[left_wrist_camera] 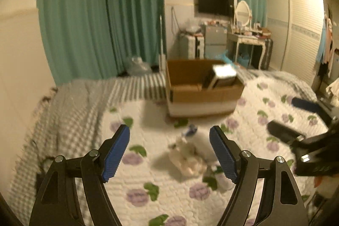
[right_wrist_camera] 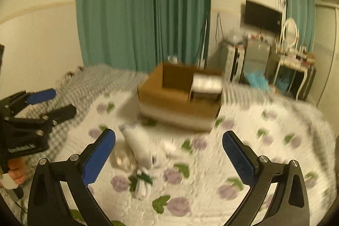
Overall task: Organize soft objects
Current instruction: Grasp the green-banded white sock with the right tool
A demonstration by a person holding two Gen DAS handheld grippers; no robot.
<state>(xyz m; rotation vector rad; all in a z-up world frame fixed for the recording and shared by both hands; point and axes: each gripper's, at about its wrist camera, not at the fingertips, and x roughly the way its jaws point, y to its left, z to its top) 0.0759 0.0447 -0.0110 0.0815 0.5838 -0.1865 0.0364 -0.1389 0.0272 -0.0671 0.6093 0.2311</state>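
A small pile of white and cream soft items (left_wrist_camera: pixel 187 154) lies on the floral quilt (left_wrist_camera: pixel 148 190), between and just beyond my left gripper (left_wrist_camera: pixel 169 154), which is open and empty. In the right wrist view the same pile (right_wrist_camera: pixel 137 151) lies left of centre, inside the span of my right gripper (right_wrist_camera: pixel 169 158), also open and empty. A brown cardboard box (left_wrist_camera: pixel 203 88) stands on the bed behind the pile, open at the top, with a dark and white object (left_wrist_camera: pixel 222 75) inside. The right gripper shows at the left view's right edge (left_wrist_camera: pixel 296 120); the left gripper shows at the right view's left edge (right_wrist_camera: pixel 48 103).
A grey checked blanket (left_wrist_camera: pixel 70 111) covers the bed's left side. Green curtains (left_wrist_camera: pixel 101 14) hang behind. A dressing table with an oval mirror (left_wrist_camera: pixel 245 35), a wall television (left_wrist_camera: pixel 216 2) and a white wardrobe (left_wrist_camera: pixel 300 29) stand at the far right.
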